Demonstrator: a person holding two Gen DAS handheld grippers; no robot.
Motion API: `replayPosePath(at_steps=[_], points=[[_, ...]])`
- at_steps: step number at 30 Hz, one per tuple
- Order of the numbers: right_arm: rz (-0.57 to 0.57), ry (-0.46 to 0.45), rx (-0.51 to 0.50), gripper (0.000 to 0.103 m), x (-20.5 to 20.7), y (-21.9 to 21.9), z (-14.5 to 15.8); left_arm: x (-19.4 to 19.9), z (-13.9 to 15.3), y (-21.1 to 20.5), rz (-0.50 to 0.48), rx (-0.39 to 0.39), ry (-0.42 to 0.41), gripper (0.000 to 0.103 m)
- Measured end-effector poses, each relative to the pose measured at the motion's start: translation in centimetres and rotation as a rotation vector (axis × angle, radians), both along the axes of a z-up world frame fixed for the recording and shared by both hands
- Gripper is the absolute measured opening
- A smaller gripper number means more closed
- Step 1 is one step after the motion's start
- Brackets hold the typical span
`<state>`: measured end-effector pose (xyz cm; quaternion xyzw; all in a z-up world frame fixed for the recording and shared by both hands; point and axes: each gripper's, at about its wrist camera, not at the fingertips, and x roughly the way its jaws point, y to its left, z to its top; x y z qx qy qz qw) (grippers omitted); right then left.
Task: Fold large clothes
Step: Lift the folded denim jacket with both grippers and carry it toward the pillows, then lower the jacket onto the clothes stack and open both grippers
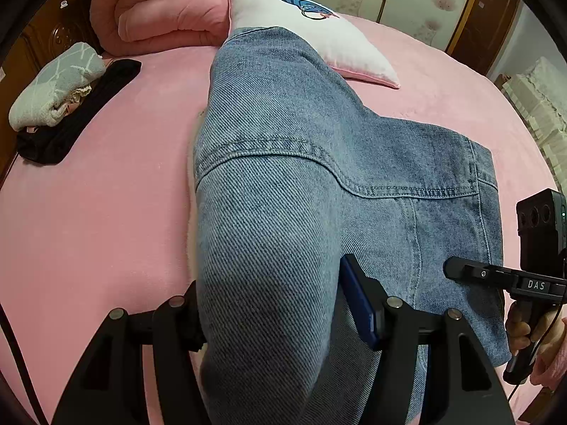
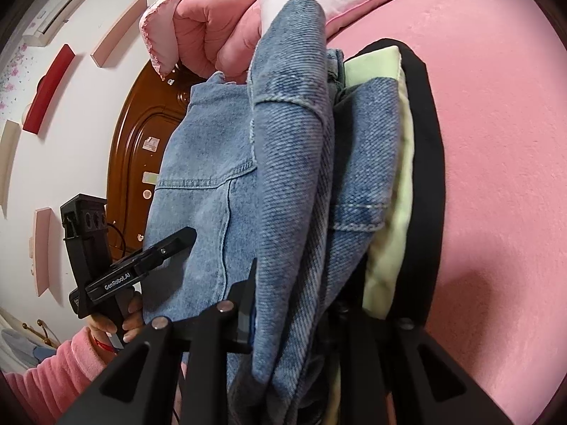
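Denim jacket [image 1: 301, 163]: spread across a pink bed [image 1: 92, 212], its far end reaching a white printed pillow [image 1: 312, 32]; a bunched fold of the denim rises between the fingers of the left gripper [image 1: 269, 304].
Left gripper: jaws set apart with the thick fold filling the gap; its blue-padded finger [image 1: 358, 304] lies against the cloth, the other is hidden behind the fold, so whether they pinch cannot be told.
Right gripper [image 2: 294, 322]: jaws drawn close, pinching a hanging fold of the denim jacket [image 2: 283, 184]; a pale green cloth [image 2: 393, 212] and a black cloth [image 2: 428, 177] lie just beside it on the bed.
Person: a hand [image 2: 117, 322] in a pink sleeve [image 2: 46, 375] grips the left gripper's handle.
Bed edge: a grey patterned bundle [image 1: 56, 85] rests on a black garment [image 1: 78, 113]; a rolled pink quilt [image 1: 166, 10] sits near the pillow.
Containers: none in view.
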<state>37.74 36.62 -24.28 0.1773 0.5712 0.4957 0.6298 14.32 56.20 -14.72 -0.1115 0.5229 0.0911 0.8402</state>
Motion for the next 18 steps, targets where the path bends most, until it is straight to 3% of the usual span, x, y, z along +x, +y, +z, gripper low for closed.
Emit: replayPosePath(at_steps=[13,14,15,18], points=[[-0.052,0.028,0.003,0.028,-1.2,-2.2,0.5,-0.4,0.3,0.2,0.025,0.003,-0.037,0.064],[-0.056,0.037,0.01,0.029,-1.4,-2.8,0.5,-0.6,0.4,0.2,0.037,0.008,-0.045,0.067],[-0.059,0.04,0.012,0.039,-1.6,-3.3,0.6,-0.9,0.5,0.2,0.059,0.022,-0.049,0.072],[-0.049,0.019,0.033,0.046,-2.8,-5.9,0.9,-2.8,1.7,-0.3,0.155,0.081,-0.1,0.074]])
